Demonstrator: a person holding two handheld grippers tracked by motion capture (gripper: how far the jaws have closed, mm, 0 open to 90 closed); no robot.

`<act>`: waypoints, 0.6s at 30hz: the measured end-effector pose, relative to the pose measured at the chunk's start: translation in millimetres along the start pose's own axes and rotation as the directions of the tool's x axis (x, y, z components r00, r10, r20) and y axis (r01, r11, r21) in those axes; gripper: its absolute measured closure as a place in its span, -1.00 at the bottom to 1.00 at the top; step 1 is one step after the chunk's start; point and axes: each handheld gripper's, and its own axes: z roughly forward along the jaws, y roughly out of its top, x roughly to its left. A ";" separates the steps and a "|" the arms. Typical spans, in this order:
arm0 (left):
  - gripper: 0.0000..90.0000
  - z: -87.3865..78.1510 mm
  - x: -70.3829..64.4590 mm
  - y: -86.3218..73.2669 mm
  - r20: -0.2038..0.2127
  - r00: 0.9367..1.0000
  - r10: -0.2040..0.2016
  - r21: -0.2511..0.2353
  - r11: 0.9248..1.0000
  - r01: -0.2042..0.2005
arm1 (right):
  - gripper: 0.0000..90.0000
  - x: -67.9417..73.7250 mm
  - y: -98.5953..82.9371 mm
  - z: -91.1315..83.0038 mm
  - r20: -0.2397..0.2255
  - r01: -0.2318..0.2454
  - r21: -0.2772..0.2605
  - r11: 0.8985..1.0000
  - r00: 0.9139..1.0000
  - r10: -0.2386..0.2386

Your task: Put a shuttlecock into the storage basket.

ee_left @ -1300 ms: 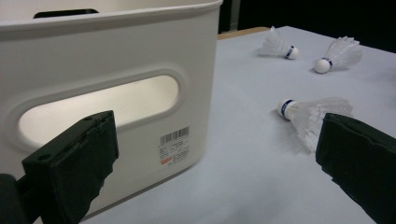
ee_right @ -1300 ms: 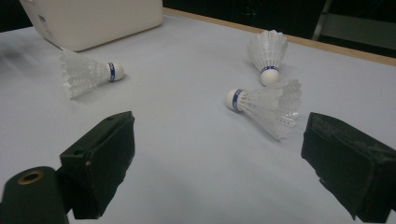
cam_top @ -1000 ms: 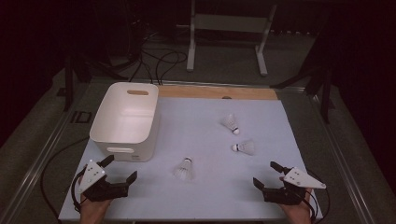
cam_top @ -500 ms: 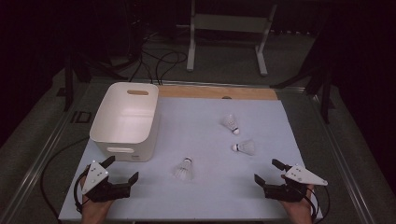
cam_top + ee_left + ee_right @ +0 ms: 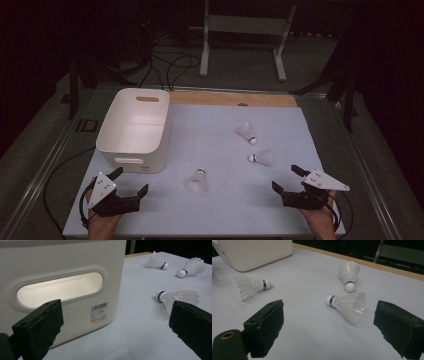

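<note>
Dark floor, trailing cables and a metal stand frame surround the pale bench in the high view. A white bin stands at its left, empty as far as shows. Three shuttlecocks lie loose: the nearest shuttlecock just right of the bin's front corner, the middle shuttlecock and the far shuttlecock further right. The left gripper and right gripper rest near the front edge, both with jaws spread wide and holding nothing.

From the left gripper view, the bin's handle slot sits close ahead, and the nearest shuttlecock lies on its side by the right-hand jaw, cork towards the bin.

From the right gripper view, the middle shuttlecock lies between the open jaws but beyond their tips, the far one behind it.

The likely job is dropping shuttlecocks into the bin. Feather skirts are light and fragile: a pinch on the skirt could crush it, and a jaw nudging the cork could send the shuttlecock rolling away. The left gripper could also knock the bin.
</note>
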 end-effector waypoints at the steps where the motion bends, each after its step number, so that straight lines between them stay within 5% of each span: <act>1: -1.00 0.3 -0.8 0.0 0.002 1.000 0.001 0.001 1.000 -0.001 | -0.79 0.0 0.0 0.0 0.000 0.000 0.000 1.000 1.000 0.000; 18: -1.00 -0.1 -0.4 -0.2 -0.002 1.000 0.001 -0.004 1.000 -0.001 | -0.79 -7.6 32.5 12.2 0.020 0.024 0.006 1.000 1.000 -0.024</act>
